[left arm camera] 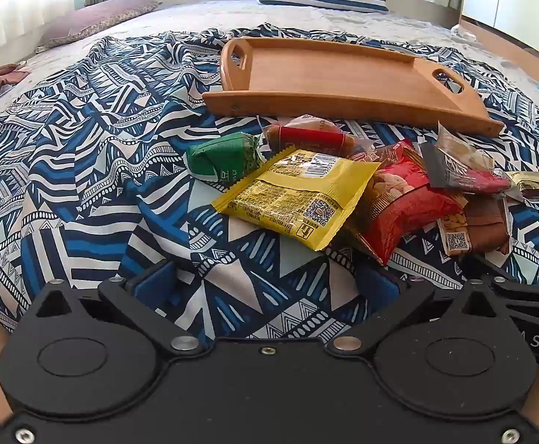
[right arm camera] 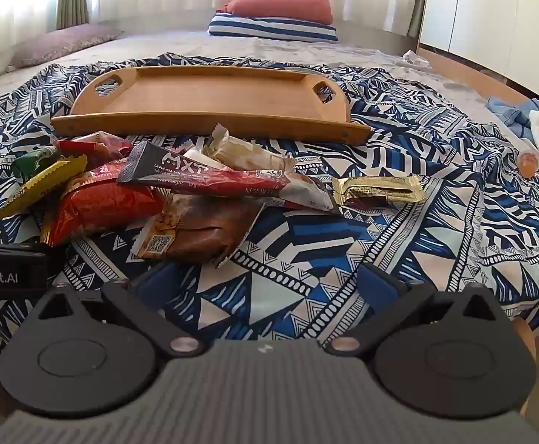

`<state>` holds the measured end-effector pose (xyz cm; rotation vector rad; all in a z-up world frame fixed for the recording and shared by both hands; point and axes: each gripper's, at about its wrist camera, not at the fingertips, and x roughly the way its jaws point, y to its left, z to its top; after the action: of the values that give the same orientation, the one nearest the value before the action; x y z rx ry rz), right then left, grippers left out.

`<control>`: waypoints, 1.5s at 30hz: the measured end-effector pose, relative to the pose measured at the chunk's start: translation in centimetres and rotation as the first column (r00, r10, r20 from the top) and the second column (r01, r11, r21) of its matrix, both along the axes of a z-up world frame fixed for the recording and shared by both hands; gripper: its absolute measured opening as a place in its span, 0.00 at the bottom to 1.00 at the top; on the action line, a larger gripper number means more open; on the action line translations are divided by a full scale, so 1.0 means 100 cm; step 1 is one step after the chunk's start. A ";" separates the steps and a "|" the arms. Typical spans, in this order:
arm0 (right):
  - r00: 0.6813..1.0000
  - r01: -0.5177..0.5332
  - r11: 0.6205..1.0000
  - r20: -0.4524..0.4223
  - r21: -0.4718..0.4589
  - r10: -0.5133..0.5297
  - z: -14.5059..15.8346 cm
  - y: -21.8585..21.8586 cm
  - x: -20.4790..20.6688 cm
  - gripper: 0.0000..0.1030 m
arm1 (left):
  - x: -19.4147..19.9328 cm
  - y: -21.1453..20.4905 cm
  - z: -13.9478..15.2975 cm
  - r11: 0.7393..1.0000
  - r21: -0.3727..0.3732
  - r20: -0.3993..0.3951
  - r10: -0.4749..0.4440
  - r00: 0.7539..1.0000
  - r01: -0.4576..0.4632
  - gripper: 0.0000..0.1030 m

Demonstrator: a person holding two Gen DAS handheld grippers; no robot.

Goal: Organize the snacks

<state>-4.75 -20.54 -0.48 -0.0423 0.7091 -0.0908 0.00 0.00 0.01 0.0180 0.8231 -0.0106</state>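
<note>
With the tray (right arm camera: 210, 96) bare and the snacks (right arm camera: 180, 192) piled before it, nothing is yet gripped; both grippers, left (left arm camera: 265, 281) and right (right arm camera: 269, 281), are held wide apart, so a first packet must be closed on.

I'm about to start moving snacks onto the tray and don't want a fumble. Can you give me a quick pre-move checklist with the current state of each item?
1. Left gripper open, nothing between the fingers: ok.
2. Right gripper open, nothing held: ok.
3. Long wooden tray with cut-out handles has bare floor for snacks: ok.
4. Tray sits level on the rumpled blue-and-white patterned cloth: cannot tell.
5. Flat yellow packet lies on top, free to grasp: ok.
6. Snacks separated for single picks: not ok, piled overlapping.
</note>
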 end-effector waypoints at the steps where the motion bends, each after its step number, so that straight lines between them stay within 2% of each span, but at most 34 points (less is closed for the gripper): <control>1: 1.000 0.000 1.000 0.001 -0.002 0.000 0.000 0.000 0.000 1.00 | 0.000 0.000 0.000 1.000 -0.002 -0.001 0.000 1.000 0.000 1.00; 45: 1.000 0.001 1.000 0.009 -0.012 -0.001 -0.001 0.001 -0.002 1.00 | 0.000 0.000 0.000 1.000 0.003 0.006 0.000 1.000 0.000 1.00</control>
<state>-4.92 -20.43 -0.54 -0.0525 0.6998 -0.0960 -0.01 0.01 0.01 0.0205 0.8174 -0.0095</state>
